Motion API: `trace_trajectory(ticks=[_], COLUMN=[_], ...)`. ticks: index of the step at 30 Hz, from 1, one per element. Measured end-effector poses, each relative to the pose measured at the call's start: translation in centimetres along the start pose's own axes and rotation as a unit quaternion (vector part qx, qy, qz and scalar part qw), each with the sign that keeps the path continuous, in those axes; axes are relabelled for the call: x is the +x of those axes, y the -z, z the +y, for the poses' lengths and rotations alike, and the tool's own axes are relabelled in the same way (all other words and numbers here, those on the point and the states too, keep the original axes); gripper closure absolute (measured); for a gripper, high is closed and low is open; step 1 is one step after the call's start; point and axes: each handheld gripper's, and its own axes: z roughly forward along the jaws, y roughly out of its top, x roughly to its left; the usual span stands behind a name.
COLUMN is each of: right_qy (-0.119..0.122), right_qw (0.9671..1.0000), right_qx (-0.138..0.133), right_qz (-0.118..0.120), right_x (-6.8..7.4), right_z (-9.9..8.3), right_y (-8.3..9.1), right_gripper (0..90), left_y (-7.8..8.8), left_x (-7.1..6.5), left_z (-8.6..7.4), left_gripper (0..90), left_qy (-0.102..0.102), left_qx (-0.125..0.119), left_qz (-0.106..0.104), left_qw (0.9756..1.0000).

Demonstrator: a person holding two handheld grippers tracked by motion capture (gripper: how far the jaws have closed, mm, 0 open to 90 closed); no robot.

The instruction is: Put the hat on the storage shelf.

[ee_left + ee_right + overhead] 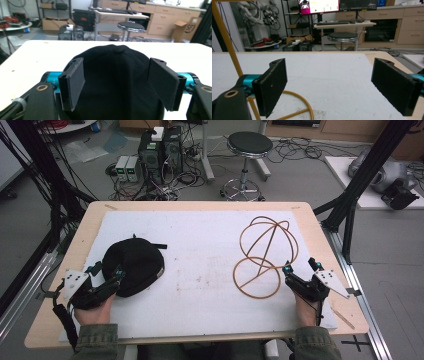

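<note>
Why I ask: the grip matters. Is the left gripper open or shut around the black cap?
Open. The left gripper has its jaws spread on either side of the black cap, pads not pressing it.

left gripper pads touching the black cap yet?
Cannot tell. In the left gripper view the open pads straddle the black cap, but no contact or gap shows plainly.

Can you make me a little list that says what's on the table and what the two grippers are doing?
table: wooden table with a white mat on it
left side: black cap
right side: gold wire stand with a ring base and round top
left gripper: open, jaws on either side of the cap, pads not pressing it
right gripper: open, nothing between the jaws, beside the stand's ring base
</note>
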Motion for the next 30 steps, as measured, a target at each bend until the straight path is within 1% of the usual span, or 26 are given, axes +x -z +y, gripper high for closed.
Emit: trace_trajectory(ticks=[2, 8, 10, 11, 14, 15, 17, 20, 22, 24, 30], right_qy=[0.001, 0.002, 0.003, 0.003, 0.002, 0.002, 0.003, 0.003, 0.002, 0.004, 0.004], right_qw=[1.0, 1.0, 1.0, 1.0, 1.0, 1.0, 1.0, 1.0, 1.0, 1.0, 1.0], right_qx=[0.0, 0.002, 0.002, 0.002, 0.002, 0.002, 0.003, 0.003, 0.003, 0.004, 0.004], right_qz=[0.0, 0.002, 0.003, 0.003, 0.004, 0.004, 0.004, 0.004, 0.005, 0.005, 0.006], right_x=[0.0, 0.0, 0.0, 0.0, 0.0, 0.0, 0.0, 0.0, 0.0, 0.0, 0.0], right_z=[0.0, 0.0, 0.0, 0.0, 0.0, 0.0, 0.0, 0.0, 0.0, 0.0, 0.0], right_y=[0.0, 0.0, 0.0, 0.0, 0.0, 0.0, 0.0, 0.0, 0.0, 0.0, 0.0], right_gripper=[12.7, 12.7, 12.7, 12.7, 12.7, 12.7, 12.7, 12.7, 12.7, 12.7, 12.7], left_y=[-0.1, -0.7, -0.9, -1.1, -1.3, -1.4, -1.6, -1.9, -2.0, -2.3, -3.0], left_x=[-0.2, -0.8, -0.9, -0.9, -0.9, -0.8, -0.7, -0.6, -0.6, -0.7, -0.8], left_z=[0.1, 0.3, 0.2, 0.1, 0.0, -0.1, -0.2, -0.4, -0.4, -0.5, -0.7], left_gripper=[30.2, 30.4, 30.4, 30.4, 30.4, 30.4, 30.3, 30.3, 30.3, 30.2, 30.2], left_qy=[-0.002, -0.013, -0.015, -0.018, -0.02, -0.022, -0.021, -0.024, -0.023, -0.032, -0.036], left_qx=[0.003, 0.024, 0.03, 0.039, 0.045, 0.053, 0.058, 0.065, 0.066, 0.072, 0.079], left_qz=[-0.003, -0.016, -0.015, -0.015, -0.015, -0.013, -0.012, -0.009, -0.009, -0.008, -0.008], left_qw=[1.0, 0.9995, 0.9993, 0.999, 0.9987, 0.9983, 0.998, 0.9975, 0.9975, 0.9968, 0.9962])
